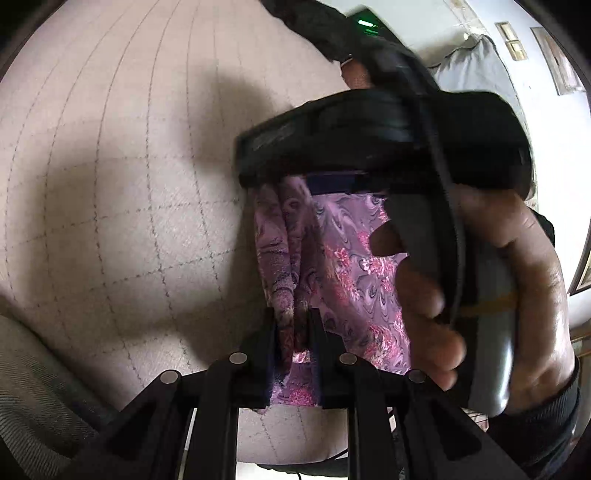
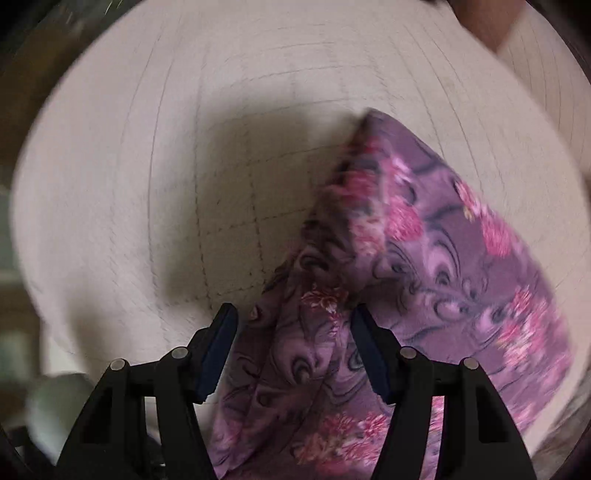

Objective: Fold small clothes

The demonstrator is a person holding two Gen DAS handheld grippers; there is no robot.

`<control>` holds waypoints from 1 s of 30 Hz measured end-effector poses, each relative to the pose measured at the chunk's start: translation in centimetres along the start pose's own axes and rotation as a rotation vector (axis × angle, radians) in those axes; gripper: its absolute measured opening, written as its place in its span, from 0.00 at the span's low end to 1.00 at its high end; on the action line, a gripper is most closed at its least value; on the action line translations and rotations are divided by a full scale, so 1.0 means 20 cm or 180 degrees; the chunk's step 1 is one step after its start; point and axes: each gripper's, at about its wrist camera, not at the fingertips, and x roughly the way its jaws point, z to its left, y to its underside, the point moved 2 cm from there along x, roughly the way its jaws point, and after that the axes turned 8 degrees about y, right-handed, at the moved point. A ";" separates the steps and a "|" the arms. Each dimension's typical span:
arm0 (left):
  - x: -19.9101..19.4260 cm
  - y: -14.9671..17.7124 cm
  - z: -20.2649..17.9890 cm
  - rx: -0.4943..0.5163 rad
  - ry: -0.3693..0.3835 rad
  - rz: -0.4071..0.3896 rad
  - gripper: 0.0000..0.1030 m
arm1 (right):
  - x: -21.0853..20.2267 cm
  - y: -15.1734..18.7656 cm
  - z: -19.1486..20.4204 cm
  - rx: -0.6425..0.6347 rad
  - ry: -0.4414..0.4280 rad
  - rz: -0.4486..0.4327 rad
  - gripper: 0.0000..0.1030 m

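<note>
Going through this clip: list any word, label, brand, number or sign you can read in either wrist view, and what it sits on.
None can be read.
Black body of the right tool: a faint embossed patch, too blurred to read.
Green light on the dark device behind it: a glow only, no characters.
Purple floral cloth: print pattern only, no lettering.
Checked beige cover: grid lines only.
</note>
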 end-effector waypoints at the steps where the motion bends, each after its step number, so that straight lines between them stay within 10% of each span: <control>1: 0.00 0.01 0.00 0.0012 -0.0002 -0.0004 0.15 | -0.01 0.01 0.01 -0.0018 0.0068 -0.0011 0.47; 3: 0.00 0.01 0.00 -0.0011 0.0000 -0.0009 0.15 | -0.04 0.03 -0.01 -0.0034 0.0269 -0.0041 0.16; 9: -0.07 0.05 -0.08 0.0154 0.0096 -0.0142 0.14 | -0.17 0.12 -0.20 0.0222 -0.0214 -0.0289 0.12; 15: -0.19 0.20 -0.40 0.0808 -0.0166 -0.0350 0.13 | -0.39 0.29 -0.46 0.0598 -0.1059 -0.0683 0.12; 30: -0.06 0.54 -1.36 0.2147 -0.0414 -0.0151 0.13 | -0.76 1.00 -1.32 0.1517 -0.1996 -0.1888 0.12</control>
